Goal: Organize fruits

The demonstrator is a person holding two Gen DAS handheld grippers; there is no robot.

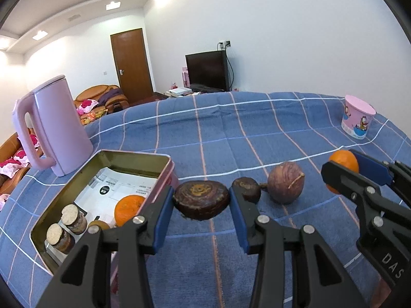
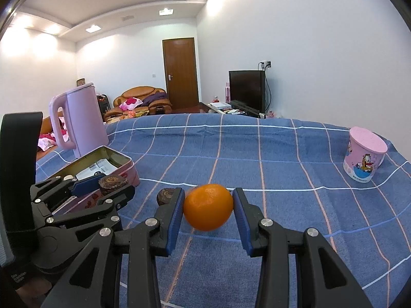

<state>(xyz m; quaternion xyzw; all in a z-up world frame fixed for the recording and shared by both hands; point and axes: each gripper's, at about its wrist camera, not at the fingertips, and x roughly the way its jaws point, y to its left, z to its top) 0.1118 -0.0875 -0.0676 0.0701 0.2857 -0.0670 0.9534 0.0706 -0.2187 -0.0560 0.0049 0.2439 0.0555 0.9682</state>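
Observation:
My left gripper (image 1: 201, 198) is shut on a flat dark brown fruit (image 1: 201, 205), held just right of the open tin box (image 1: 138, 154). Inside the tin lie an orange (image 1: 128, 209), a small brown fruit (image 1: 99, 224) and two round cakes (image 1: 74, 218) on a printed sheet. On the cloth beyond sit a small dark fruit (image 1: 246, 188) and a round purple-brown fruit (image 1: 285, 182). My right gripper (image 2: 208, 205) is shut on an orange (image 2: 208, 208); in the left wrist view it (image 1: 344, 164) is at the right. The left gripper (image 2: 110, 184) shows beside the tin (image 2: 118, 154).
A pink kettle (image 1: 54, 128) stands behind the tin at the left. A pink cartoon cup (image 2: 364, 154) stands at the far right. The table wears a blue checked cloth (image 2: 257, 154). Sofas, a door and a television lie beyond the table.

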